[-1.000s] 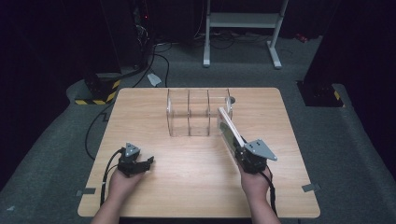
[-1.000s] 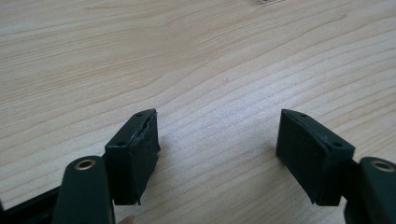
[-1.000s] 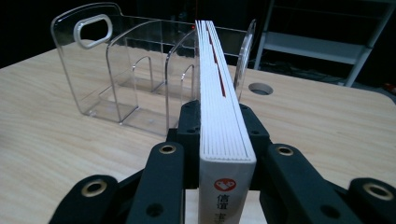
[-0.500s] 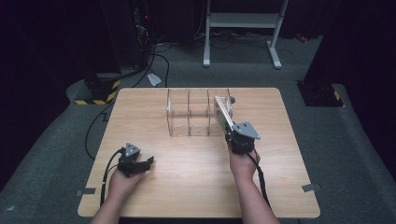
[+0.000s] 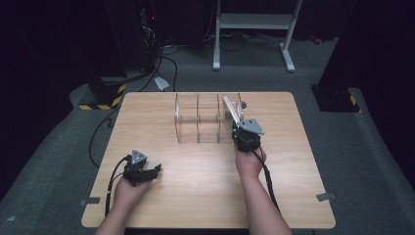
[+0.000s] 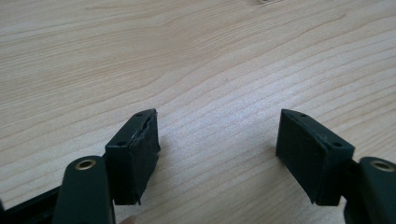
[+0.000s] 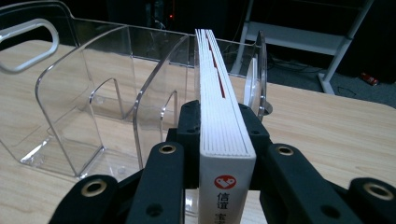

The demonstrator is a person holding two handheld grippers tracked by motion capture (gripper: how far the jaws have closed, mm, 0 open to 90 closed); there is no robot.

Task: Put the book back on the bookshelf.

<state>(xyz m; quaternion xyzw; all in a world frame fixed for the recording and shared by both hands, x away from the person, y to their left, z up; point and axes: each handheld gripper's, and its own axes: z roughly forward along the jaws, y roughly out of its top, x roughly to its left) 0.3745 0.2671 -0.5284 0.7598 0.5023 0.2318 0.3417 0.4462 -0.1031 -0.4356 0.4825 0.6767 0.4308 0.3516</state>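
Book held at the mouth of the clear rack's end slot

I have the white book clamped edge-up in my right claw, its jaws closed on both covers near the spine end, and it sits tilted over the rightmost bay of the clear divider rack at the far middle of the counter. My worry is the acrylic partition just beside the pages: if I push on at this tilt, the leading corner could catch that wall and shove the light rack along, or the book could twist in my grip. My left claw rests low over bare wood, jaws wide apart and empty.
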